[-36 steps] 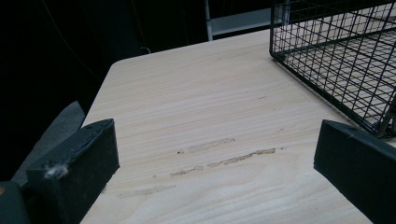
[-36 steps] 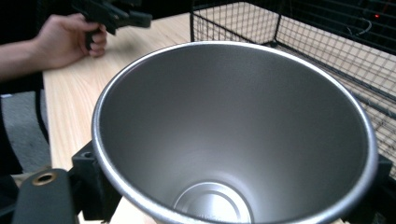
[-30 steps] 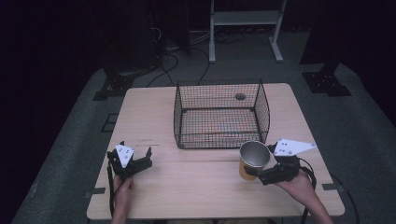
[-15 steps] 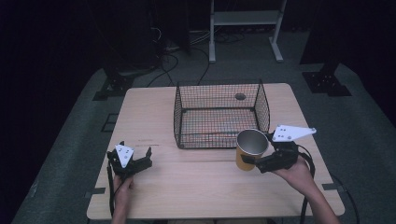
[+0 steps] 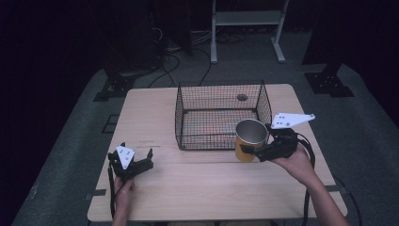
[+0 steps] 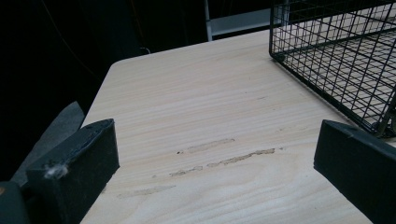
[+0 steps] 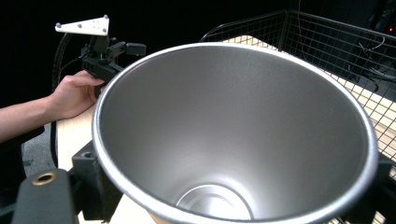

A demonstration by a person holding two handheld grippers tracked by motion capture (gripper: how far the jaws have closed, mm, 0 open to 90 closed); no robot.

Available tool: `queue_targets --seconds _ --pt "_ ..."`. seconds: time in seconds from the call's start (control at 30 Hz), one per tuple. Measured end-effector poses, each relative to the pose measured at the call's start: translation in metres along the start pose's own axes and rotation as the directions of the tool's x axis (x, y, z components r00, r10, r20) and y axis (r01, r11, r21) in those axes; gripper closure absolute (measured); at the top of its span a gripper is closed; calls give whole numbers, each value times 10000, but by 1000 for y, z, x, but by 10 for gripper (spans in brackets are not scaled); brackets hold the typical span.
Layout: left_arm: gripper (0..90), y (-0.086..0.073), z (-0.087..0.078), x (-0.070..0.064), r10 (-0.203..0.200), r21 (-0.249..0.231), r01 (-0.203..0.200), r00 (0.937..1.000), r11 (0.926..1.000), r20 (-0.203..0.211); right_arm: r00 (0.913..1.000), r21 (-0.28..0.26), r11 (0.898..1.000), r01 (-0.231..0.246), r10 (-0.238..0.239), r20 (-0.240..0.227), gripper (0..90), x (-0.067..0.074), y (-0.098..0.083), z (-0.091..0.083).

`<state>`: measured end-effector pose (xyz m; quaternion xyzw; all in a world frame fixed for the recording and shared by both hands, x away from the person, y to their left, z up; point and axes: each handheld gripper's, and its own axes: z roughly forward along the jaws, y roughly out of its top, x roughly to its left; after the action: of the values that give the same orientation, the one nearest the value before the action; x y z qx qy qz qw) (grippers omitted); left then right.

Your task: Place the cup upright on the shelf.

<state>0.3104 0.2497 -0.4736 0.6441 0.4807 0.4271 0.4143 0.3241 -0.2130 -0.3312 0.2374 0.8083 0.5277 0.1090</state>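
Cup [image 5: 251, 140] is the thing in hand: a metal tumbler, yellow outside and bare brushed steel inside, held clear of the wooden table [image 5: 202, 188] just in front of the near right corner of the wire basket [image 5: 219, 115], which is the largest thing on the table and the likely place for it. From the look of it the cup is stiff and fairly light, a thin-walled vessel that will not give under pressure but may ring or dent if knocked against the wire. Its smooth coated wall tapers toward the base, so I judge it slippery: a pinch across the body could let it creep upward out of the pads. The right gripper [image 5: 249, 150] has its jaws closed on the cup's outer wall below the rim, one pad on each side, as the right gripper view shows with the wide mouth [image 7: 233, 135] between the black jaws; a hold just under the rolled rim seems the safest, since the lip would stop any slide. The cup is empty, so tilting costs nothing. The left gripper [image 5: 131, 162] rests on the table well apart, its jaws spread wide with nothing between them, bare wood showing in the left gripper view.
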Motion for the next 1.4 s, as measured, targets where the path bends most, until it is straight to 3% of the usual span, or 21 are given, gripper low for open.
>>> queue_targets --seconds 0.63,1.0,1.4 --pt "0 0 0 0 -3 11 3 10000 10000 6 9997 -30 9998 -207 207 -107 138 -26 34 13" --pt "0 0 0 1 -20 11 20 10000 10000 20 9992 118 9992 -393 393 44 138 -50 49 32" --pt "0 0 0 1 -44 -10 44 10000 10000 41 9993 331 9987 -386 385 42 137 -67 60 50"
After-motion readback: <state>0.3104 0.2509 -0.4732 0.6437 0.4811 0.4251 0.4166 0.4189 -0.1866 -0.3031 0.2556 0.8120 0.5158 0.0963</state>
